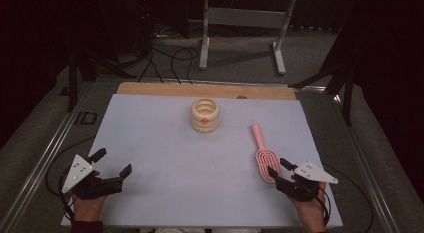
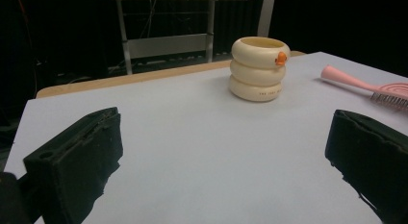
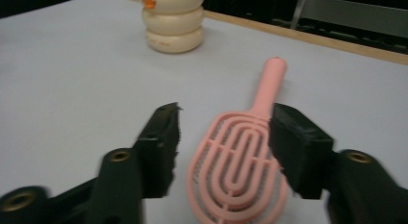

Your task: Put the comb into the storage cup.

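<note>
A pink hairbrush [image 1: 261, 148] lies on the white table sheet [image 1: 165, 143] at the right, handle pointing away from me. My right gripper [image 1: 277, 166] is low at its near end. In the right gripper view the brush head [image 3: 240, 156] lies between the jaws of that gripper [image 3: 226, 113], with a gap on the left side, so it is open. A cream ringed pot with an orange mark [image 1: 205, 114] stands upright at the back middle. My left gripper [image 1: 114, 161] rests at the near left, open wide with nothing in it [image 2: 226, 120]. The pot [image 2: 259, 69] and brush [image 2: 370, 87] lie far ahead of it.
A bare wooden strip [image 1: 150, 88] runs along the table's far edge. Beyond it on the floor are a grey metal stand [image 1: 240, 18] and black cables [image 1: 170, 63]. The sheet between the two grippers and the pot is bare.
</note>
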`<state>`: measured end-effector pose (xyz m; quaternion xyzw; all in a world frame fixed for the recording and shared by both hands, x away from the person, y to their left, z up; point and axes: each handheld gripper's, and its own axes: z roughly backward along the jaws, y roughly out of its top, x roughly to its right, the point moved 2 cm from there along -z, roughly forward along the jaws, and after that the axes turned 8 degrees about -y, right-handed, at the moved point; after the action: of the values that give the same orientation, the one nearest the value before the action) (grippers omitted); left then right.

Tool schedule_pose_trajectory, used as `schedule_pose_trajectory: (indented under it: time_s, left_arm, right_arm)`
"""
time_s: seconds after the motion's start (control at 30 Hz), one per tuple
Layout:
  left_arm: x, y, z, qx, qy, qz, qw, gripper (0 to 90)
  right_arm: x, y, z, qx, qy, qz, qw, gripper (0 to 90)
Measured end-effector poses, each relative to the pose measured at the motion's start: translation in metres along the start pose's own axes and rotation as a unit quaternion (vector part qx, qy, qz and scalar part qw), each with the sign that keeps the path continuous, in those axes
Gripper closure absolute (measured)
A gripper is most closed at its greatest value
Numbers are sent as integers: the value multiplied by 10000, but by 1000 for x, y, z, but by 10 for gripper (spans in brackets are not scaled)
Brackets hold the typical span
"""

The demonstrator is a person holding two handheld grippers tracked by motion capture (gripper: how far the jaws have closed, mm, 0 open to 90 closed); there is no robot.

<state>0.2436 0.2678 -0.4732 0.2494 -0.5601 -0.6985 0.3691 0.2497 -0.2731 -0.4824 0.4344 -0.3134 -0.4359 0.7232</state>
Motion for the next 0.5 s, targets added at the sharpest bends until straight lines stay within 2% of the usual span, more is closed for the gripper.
schedule_pose_trajectory:
  time_s: [0.13,0.3,0.5]
  left_arm:
    - [0,0,0,4,6,6,10000,3]
    - [1,0,0,5,10,-5,10000,3]
    - [1,0,0,24,10,2,10000,3]
  right_arm:
    - [-9,2,-2,-30,148,165,9997,564]
    - [-18,3,-4,-17,275,219,9994,584]
    - [-21,2,-5,-28,370,248,9990,642]
